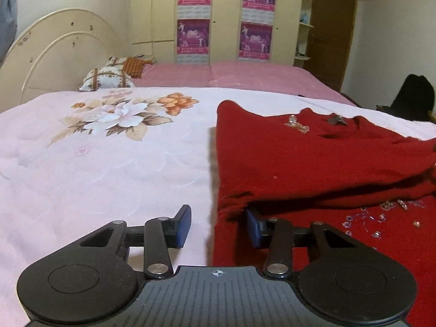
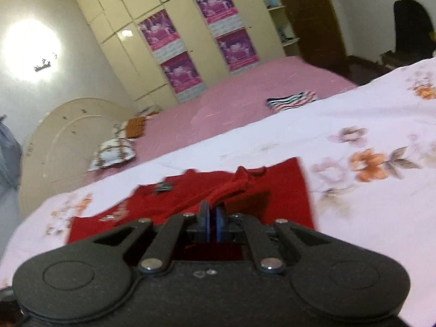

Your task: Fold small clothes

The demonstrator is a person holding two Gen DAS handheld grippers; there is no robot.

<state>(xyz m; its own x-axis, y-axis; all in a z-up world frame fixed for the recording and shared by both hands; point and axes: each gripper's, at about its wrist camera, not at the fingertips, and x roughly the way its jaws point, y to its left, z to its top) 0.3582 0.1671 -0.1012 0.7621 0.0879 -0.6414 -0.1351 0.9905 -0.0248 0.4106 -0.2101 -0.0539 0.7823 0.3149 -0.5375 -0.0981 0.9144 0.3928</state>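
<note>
1. Red knit garment (image 1: 313,163), fuzzy wool-like fabric with small clear beads sewn on, lies on a pale pink bedspread with a printed flower pattern (image 1: 95,163), partly folded: one layer doubled over another.
2. Room: bedroom. Cream arched wooden headboard (image 1: 60,54), patterned pillows (image 1: 107,79), plain pink sheet (image 1: 231,76) behind the bedspread, cream wardrobe (image 1: 223,13) with four purple posters, brown wooden door (image 1: 332,27). Small striped folded cloth (image 2: 293,100) lies on the pink sheet, well apart from the garment.
3. Orientation: in the left wrist view the garment's left edge runs straight away from the camera; its long axis I can't tell.
4. Left gripper (image 1: 216,226): jaws apart, straddling the garment's near left edge; left blue pad over the bedspread, right pad tucked under the folded-over layer. Pads not pressing.
5. Right gripper (image 2: 211,218): jaws pressed together, pinching a bunched ridge of the red fabric, lifted off the flat part.
6. Right wrist view is blurred.
</note>
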